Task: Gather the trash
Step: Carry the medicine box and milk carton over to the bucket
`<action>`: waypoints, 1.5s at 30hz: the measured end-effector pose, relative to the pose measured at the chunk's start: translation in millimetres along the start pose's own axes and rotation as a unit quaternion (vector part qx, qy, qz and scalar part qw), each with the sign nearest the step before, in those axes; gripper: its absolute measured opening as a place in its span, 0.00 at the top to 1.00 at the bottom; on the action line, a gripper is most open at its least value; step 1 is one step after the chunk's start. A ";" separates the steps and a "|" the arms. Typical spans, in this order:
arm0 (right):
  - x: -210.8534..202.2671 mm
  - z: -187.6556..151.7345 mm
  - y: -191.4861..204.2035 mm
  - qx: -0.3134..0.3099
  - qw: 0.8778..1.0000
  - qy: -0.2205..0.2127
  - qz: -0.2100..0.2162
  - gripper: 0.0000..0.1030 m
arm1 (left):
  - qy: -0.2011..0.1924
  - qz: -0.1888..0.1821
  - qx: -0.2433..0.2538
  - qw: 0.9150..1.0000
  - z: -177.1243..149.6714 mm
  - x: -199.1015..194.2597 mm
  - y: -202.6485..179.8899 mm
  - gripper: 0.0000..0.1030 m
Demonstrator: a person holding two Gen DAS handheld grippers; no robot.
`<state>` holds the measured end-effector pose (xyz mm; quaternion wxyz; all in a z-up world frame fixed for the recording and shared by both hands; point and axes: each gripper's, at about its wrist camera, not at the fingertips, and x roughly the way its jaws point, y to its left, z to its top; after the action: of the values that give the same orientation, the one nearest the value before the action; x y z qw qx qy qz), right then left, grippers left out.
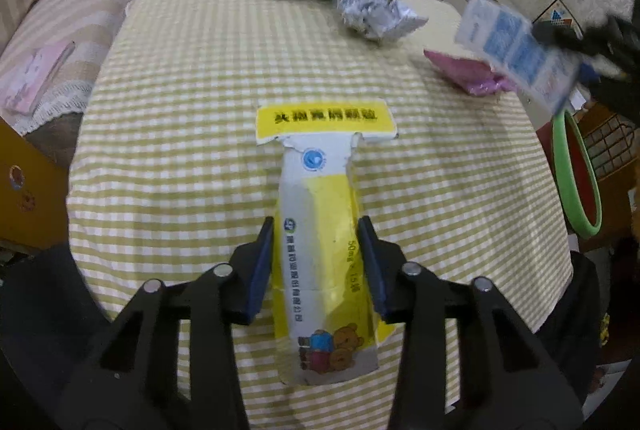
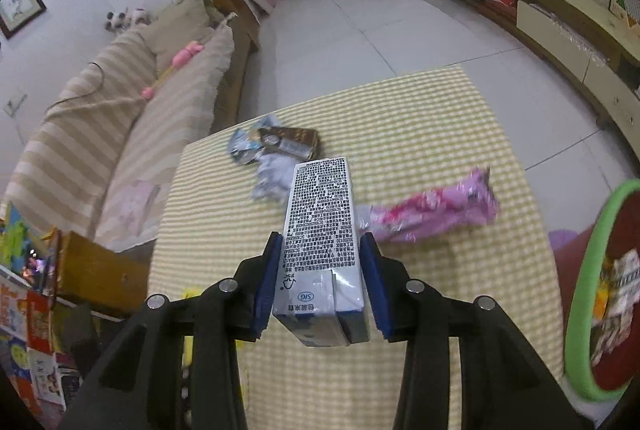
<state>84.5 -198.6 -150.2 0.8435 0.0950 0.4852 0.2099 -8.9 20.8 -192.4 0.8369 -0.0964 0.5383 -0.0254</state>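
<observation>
In the left wrist view, a flattened yellow-and-white medicine box (image 1: 320, 190) lies on the checkered tablecloth. My left gripper (image 1: 316, 234) is shut on it, with both blue pads against its long edges. My right gripper (image 2: 320, 262) is shut on a white-and-blue drink carton (image 2: 320, 218) and holds it above the table. The same carton (image 1: 516, 50) appears blurred at the right of the left wrist view, with the right gripper (image 1: 580, 58) behind it. A pink wrapper (image 2: 432, 214) and a heap of crumpled foil wrappers (image 2: 276, 150) lie farther back on the table.
A red bin with a green rim (image 2: 580, 290) stands beside the table's right edge, with trash inside; the left wrist view shows the bin (image 1: 576, 174) too. A striped sofa (image 2: 120, 134) runs along the left. The yellow checkered tablecloth (image 1: 180, 90) covers the whole table.
</observation>
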 end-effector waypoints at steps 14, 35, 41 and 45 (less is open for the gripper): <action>-43.7 -40.1 -1.1 0.035 0.999 -0.034 0.001 0.62 | -0.045 -0.015 0.023 0.999 19.5 -31.7 -19.9 0.62; -86.2 -47.6 -28.6 0.068 0.993 -0.091 0.001 0.62 | -0.104 -0.045 0.081 0.990 64.2 -64.4 -81.7 0.62; -96.2 -53.9 -44.0 0.085 0.991 -0.102 -0.003 0.62 | -0.103 -0.047 0.098 0.989 63.8 -63.7 -96.1 0.61; -102.1 -57.6 -53.9 0.097 0.990 -0.107 -0.006 0.62 | -0.102 -0.047 0.106 0.988 64.7 -61.8 -103.6 0.62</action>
<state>4.1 -294.9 -119.8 0.8785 0.1948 0.4111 0.1456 30.2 -63.1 -91.5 0.8907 -0.0341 0.4395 -0.1114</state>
